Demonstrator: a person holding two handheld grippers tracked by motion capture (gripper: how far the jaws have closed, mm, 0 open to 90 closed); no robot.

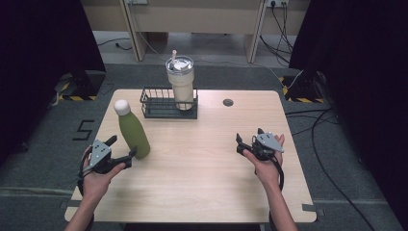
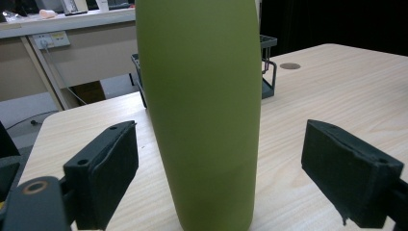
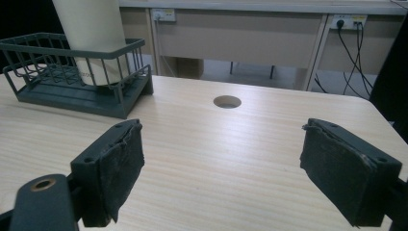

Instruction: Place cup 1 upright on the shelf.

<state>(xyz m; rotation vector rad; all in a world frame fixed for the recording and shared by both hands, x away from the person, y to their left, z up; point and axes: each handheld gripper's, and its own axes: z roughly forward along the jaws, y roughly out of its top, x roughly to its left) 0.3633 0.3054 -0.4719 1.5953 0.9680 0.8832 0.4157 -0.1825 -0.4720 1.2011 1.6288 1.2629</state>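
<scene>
I am looking down on a pale wooden table [image 1: 202, 183] with a person's two forearms coming in from the near edge. My left gripper [image 1: 121, 148] sits at the near left, its jaws spread wide on either side of a green bottle [image 1: 133, 131] with a white cap. In the left gripper view the green bottle [image 2: 202, 110] stands upright between the two black pads [image 2: 108, 173], with clear gaps on both sides, so nothing is touching it. My right gripper [image 1: 249, 141] rests at the near right, well apart from the bottle, and its jaws are also spread with bare table between them. At the far middle of the table stands a dark wire basket [image 1: 159, 102], and inside its right end is a tall cream tumbler [image 1: 182, 82] with a lid and straw. A small round hole [image 1: 228, 102] sits in the tabletop to the right of the basket.
</scene>
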